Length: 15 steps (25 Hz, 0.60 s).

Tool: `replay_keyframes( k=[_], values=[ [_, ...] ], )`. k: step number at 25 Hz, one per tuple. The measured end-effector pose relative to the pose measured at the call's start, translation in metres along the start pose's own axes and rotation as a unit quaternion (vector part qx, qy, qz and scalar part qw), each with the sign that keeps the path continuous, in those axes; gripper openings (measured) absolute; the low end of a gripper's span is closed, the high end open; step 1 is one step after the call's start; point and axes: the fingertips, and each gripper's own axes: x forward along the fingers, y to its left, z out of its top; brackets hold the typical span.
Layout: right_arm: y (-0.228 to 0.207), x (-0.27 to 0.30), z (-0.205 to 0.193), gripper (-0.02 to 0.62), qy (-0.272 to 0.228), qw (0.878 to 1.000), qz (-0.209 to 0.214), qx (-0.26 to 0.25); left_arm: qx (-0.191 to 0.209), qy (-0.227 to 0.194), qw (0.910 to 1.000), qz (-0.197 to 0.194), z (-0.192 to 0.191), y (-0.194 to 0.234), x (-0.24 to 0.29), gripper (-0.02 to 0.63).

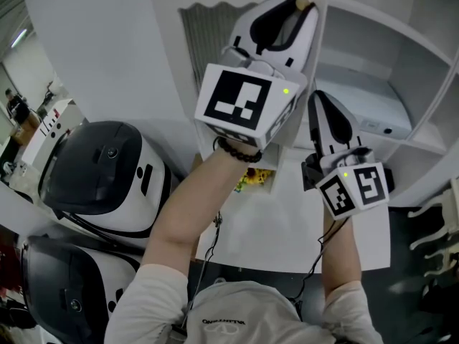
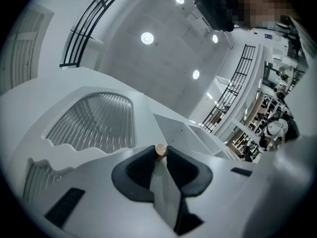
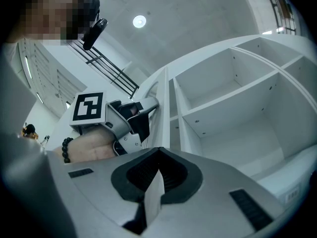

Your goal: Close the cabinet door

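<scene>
1. While the left hand-held gripper [image 1: 295, 9] pinches the knob [image 2: 161, 149], the door [image 2: 94, 123] stands ajar, left of the cabinet's shelves [image 3: 233, 98].
2. Closing likely means swinging the knob edge rightward, so the left hand-held gripper leads.
3. The right hand-held gripper [image 3: 158, 152] is closed and empty, near the door's edge.

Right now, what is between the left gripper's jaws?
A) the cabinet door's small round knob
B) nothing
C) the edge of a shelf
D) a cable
A: in its own view, the left gripper has its jaw tips closed on the small pale knob of the cabinet door.
</scene>
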Motion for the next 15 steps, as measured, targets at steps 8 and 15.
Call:
replay_keyframes(
  k=[8,15],
  values=[
    [-0.007,0.004,-0.007,0.011,0.003,1.0,0.0,0.003,0.01,0.008,0.9999,0.01,-0.007,0.002,0.008,0.077],
    [-0.014,0.006,-0.014,0.011,0.008,1.0,0.0,0.006,0.023,0.016,0.9993,0.024,-0.016,0.006,0.013,0.077]
  ],
)
